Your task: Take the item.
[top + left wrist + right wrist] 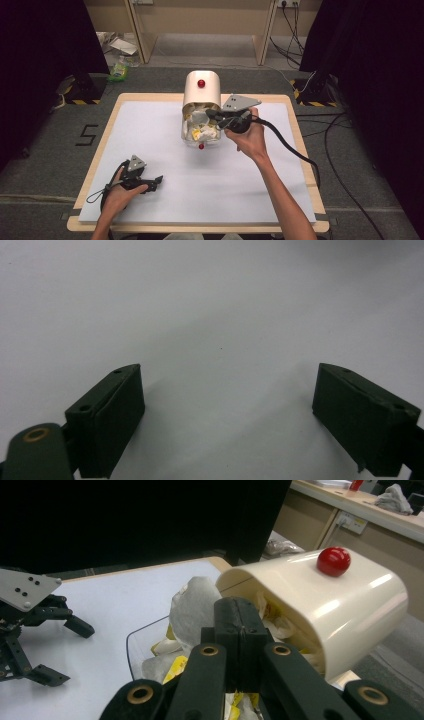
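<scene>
A cream domed container [201,90] with a red knob [201,83] lies at the middle back of the table, and its mouth faces a clear tray [186,137] full of crumpled white and yellow papers [202,132]. My right gripper [209,114] is at that mouth with its jaws pressed together. In the right gripper view, a white paper [192,605] stands up at the right gripper's [240,605] tips and looks pinched there. My left gripper [158,180] rests on the table at the front left. Its jaws stand wide apart with nothing between them [227,410].
The white mat [150,130] covers the wooden table [107,130]. A second red knob [201,146] sits at the tray's near edge. The right gripper's cable [290,147] trails off to the right. The left gripper [67,652] shows far left in the right gripper view.
</scene>
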The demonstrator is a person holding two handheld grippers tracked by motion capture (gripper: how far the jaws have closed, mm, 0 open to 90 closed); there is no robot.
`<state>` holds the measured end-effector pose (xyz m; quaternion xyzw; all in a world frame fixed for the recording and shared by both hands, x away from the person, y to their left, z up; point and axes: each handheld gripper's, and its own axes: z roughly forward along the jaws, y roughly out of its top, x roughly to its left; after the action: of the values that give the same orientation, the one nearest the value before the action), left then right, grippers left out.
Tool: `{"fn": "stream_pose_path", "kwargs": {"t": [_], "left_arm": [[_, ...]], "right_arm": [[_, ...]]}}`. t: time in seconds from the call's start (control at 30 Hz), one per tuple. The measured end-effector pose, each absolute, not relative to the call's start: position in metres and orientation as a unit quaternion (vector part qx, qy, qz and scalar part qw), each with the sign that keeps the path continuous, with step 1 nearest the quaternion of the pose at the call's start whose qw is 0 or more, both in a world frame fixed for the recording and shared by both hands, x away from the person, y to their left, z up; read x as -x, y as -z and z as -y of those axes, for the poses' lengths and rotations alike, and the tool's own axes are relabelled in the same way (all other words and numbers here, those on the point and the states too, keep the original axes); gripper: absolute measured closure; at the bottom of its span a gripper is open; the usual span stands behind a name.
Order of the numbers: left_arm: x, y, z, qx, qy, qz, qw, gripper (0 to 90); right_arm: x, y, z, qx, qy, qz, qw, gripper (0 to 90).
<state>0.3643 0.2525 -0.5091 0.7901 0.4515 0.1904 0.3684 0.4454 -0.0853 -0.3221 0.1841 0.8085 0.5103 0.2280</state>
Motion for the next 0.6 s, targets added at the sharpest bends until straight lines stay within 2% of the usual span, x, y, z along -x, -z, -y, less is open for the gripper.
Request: {"fn": "stream_pose_path", "kwargs": {"t": [0.6], "left_arm": [[-0.364,0.509,-0.252,-0.79,-0.191,-0.452,0.368,12.3]], "right_arm": [[-0.441,0.297,0.123,-0.201,-0.523,-0.787,0.257,90.0]]}}
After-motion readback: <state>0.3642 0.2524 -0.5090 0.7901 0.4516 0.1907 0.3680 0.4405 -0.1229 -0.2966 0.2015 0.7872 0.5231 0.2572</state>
